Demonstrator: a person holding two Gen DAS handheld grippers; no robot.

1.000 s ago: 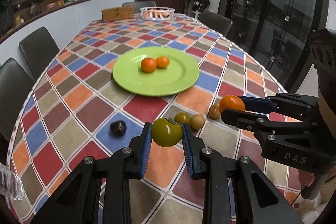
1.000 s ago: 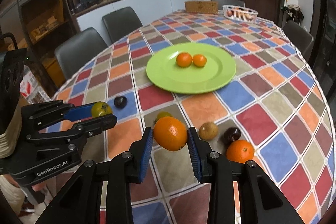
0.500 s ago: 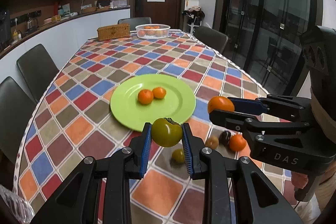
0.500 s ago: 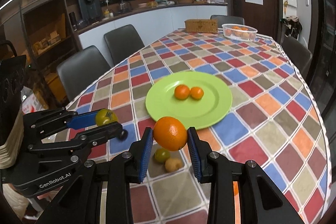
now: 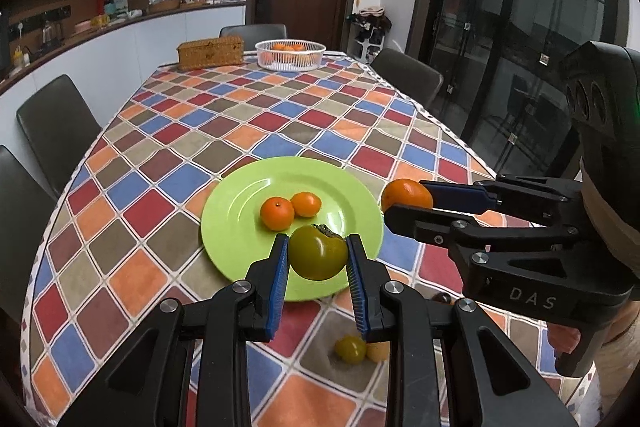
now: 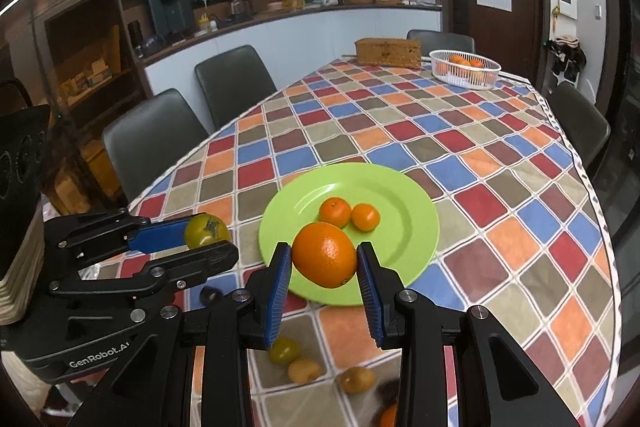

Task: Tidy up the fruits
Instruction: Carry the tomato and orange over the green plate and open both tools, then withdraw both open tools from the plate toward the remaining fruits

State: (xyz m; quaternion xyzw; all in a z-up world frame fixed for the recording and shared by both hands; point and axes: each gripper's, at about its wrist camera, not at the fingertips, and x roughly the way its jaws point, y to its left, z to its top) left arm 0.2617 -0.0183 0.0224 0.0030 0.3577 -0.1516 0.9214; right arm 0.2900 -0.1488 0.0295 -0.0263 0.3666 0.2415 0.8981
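Observation:
My left gripper (image 5: 318, 259) is shut on a green persimmon (image 5: 319, 257) and holds it in the air above the near edge of the green plate (image 5: 240, 211). My right gripper (image 6: 325, 261) is shut on a large orange (image 6: 325, 254), also in the air over the plate's (image 6: 416, 227) near edge. Two small tangerines (image 5: 290, 211) lie on the plate; they also show in the right wrist view (image 6: 349, 214). The right gripper with its orange (image 5: 407, 195) appears at right in the left wrist view; the left gripper with the persimmon (image 6: 207, 230) at left in the right wrist view.
Loose fruit lies on the checked tablecloth below the grippers: a small green one (image 6: 285, 350), two yellowish ones (image 6: 357, 379), a dark plum (image 6: 211, 294). At the far end stand a white basket of oranges (image 5: 290, 55) and a wicker box (image 5: 211, 51). Chairs (image 5: 56, 123) ring the table.
Both grippers have risen and moved forward with their fruit, from low over the loose fruit to above the plate's near edge. The loose fruit now lies under the fingers.

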